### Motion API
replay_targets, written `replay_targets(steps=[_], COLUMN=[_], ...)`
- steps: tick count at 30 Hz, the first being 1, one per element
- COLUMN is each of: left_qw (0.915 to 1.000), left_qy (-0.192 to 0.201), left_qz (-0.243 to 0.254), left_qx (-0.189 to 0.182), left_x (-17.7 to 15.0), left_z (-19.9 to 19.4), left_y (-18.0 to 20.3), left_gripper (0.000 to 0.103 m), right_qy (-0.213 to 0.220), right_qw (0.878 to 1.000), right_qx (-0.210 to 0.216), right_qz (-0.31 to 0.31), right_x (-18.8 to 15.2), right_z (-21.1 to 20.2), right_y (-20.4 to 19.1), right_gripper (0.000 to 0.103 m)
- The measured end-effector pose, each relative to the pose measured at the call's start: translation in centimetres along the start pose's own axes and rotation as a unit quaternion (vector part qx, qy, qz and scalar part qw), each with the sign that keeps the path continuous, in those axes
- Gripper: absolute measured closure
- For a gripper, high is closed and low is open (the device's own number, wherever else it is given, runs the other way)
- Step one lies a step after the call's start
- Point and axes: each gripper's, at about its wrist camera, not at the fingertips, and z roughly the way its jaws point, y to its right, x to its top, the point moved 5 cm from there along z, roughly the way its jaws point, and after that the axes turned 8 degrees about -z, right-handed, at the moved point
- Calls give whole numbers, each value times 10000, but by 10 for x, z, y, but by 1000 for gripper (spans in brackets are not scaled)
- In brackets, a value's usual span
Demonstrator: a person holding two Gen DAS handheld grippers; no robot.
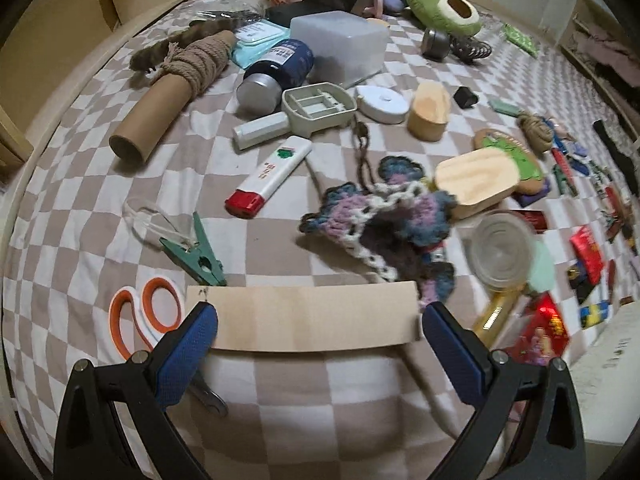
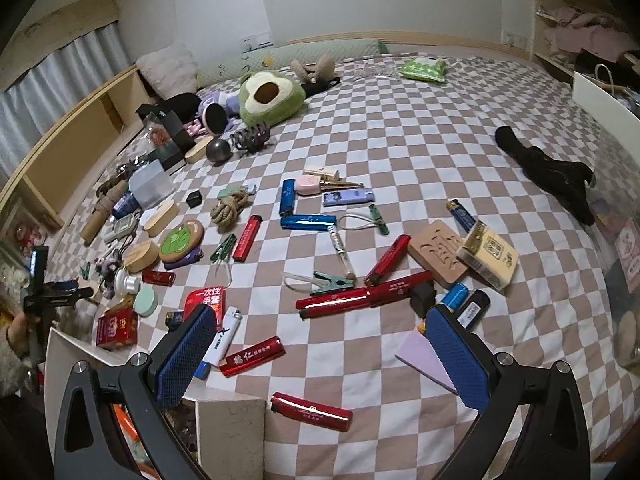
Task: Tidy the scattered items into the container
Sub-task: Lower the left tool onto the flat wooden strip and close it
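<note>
My left gripper point(image 1: 318, 322) has its blue pads point(image 1: 188, 354) against the two ends of a flat pale wooden board point(image 1: 308, 316), held just above the checkered bed. Orange-handled scissors point(image 1: 144, 316) lie under its left finger. A crocheted pouch point(image 1: 384, 224) and a white-and-red lighter point(image 1: 268, 178) lie just beyond. My right gripper point(image 2: 320, 348) is open and empty above the bed; red lighters point(image 2: 310, 406) point(image 2: 252, 354) lie under and between its fingers. A white container point(image 2: 72, 354) stands at the lower left in the right wrist view.
The bed is strewn with several lighters, green clothes pegs point(image 2: 332, 282), wooden boxes point(image 1: 474, 178), a cardboard tube point(image 1: 154, 116), a translucent box point(image 1: 340, 46) and an avocado plush point(image 2: 268, 96). A black sock point(image 2: 548, 168) lies far right. Wooden bed rails run along the left.
</note>
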Motion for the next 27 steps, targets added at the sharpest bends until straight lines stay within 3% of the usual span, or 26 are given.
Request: replay_targets(steps=[10,21,25,27], left_qw=[9992,9997,9989,9989], left_qy=[221,197,351,260], left_qz=[135,-125,-293,-373], left_qx=[288,94,130,-55], left_x=[0,12,19,20], left_z=[6,9,10,15], left_y=[5,-4,-20,-26], left_gripper=[0,0,0,0], right_qy=[-221,-330,-359,-364], right_qw=[9996,9992,9992,9992], right_qx=[81,114,107,117], right_qz=[-178,-184,-166,-146], right_x=[-3,-5,-7,-7], right_z=[15,19,20,20], right_y=[-10,-12,-11,-11], right_gripper=[0,0,0,0])
